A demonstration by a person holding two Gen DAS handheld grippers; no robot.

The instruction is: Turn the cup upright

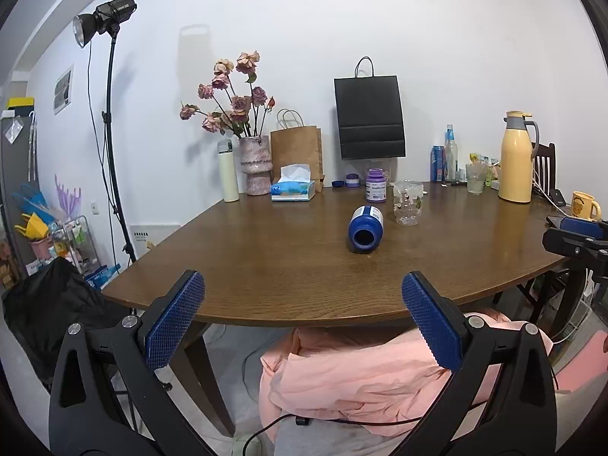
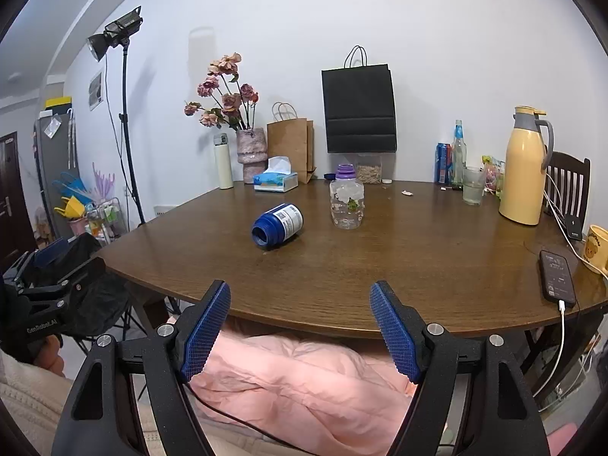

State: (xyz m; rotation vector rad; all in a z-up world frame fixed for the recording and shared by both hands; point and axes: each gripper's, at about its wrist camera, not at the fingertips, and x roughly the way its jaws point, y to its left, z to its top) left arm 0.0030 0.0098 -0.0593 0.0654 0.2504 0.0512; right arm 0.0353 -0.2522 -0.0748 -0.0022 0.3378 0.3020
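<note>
left tongs (image 1: 302, 315) held wide open, nothing gripped, poised at near edge of counter (image 1: 266, 258). right tongs (image 2: 300, 326) likewise spread wide, nothing held. blue cup (image 1: 365, 228) seen lying on side on counter, well ahead of both tongs, mouth turned toward them; ahead-right of left tongs, ahead-left of right tongs. clear patterned glass (image 2: 346, 205) seen upright just beyond cup. phone (image 2: 557, 275) seen at right.

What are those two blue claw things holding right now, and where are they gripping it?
Nothing. Both the left gripper and the right gripper have their jaws wide open, short of the table. The blue bottle lies untouched on its side.
</note>
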